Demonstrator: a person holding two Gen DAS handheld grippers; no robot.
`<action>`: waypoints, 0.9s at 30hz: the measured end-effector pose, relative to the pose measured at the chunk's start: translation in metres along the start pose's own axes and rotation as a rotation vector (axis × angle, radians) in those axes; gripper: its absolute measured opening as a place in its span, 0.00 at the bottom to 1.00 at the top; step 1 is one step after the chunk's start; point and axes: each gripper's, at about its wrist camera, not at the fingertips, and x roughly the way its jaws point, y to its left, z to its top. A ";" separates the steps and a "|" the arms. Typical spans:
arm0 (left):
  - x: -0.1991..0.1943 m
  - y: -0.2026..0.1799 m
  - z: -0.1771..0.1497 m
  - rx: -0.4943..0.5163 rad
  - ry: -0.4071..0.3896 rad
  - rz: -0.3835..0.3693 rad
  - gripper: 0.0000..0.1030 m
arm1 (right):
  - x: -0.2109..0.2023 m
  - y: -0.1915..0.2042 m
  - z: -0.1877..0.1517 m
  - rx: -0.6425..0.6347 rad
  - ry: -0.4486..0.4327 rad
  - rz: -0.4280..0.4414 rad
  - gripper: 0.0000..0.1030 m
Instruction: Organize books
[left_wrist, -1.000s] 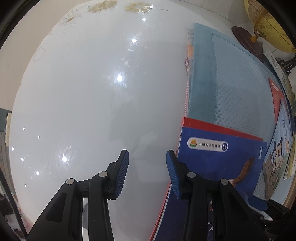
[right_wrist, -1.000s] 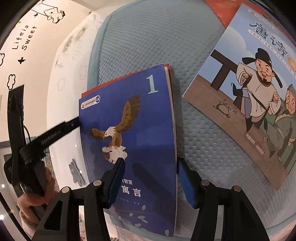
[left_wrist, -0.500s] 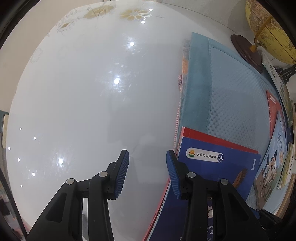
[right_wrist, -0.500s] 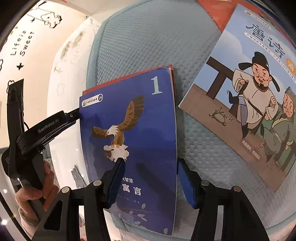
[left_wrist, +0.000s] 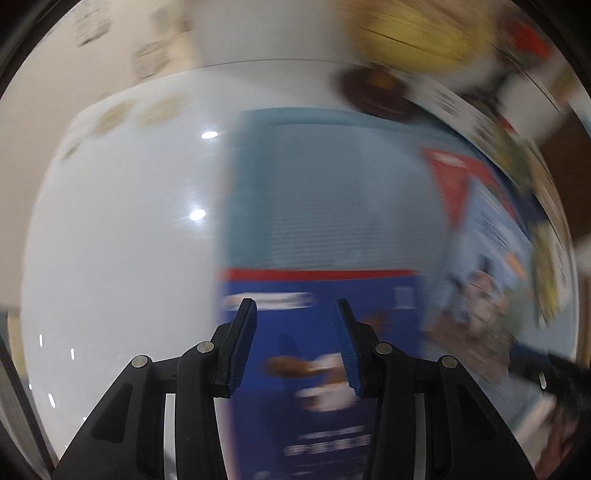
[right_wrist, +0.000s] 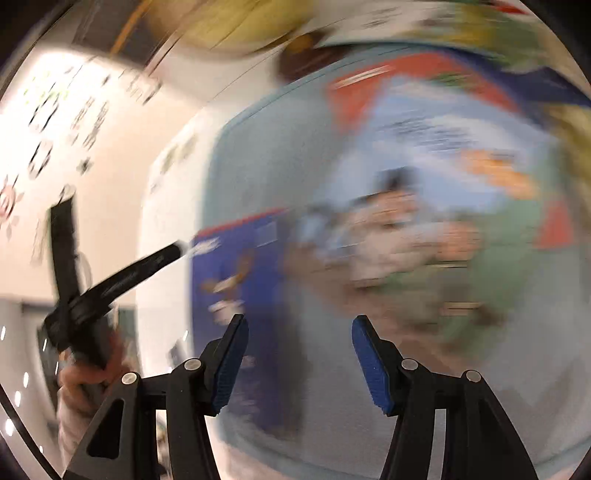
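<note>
I am hovering both grippers, left (left_wrist: 293, 350) and right (right_wrist: 297, 363), open and empty, over the mat (left_wrist: 332, 214). The blue book (left_wrist: 314, 369) seems, through blur, near the mat's left edge; I am slowing before gripping it.

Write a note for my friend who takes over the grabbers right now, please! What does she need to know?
Left gripper: open, nothing between the fingers, above the blue eagle book.
Right gripper: open and empty, over the light blue mat.
Books: the blue one lies flat at the mat's edge with a red book under it; the cartoon-cover book lies beside it on the mat.
Done: cannot tell from this blurred view.
Left: every book seen lies loose, so pick them up and tidy them.
</note>
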 end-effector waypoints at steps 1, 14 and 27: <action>0.003 -0.025 0.002 0.038 0.010 -0.004 0.39 | -0.004 -0.018 -0.001 0.046 -0.010 -0.018 0.55; 0.048 -0.167 0.017 0.177 0.174 -0.018 0.42 | -0.016 -0.112 -0.001 0.200 0.020 0.103 0.55; 0.038 -0.211 -0.076 0.068 0.267 -0.042 0.44 | -0.027 -0.126 0.010 0.021 0.152 0.102 0.56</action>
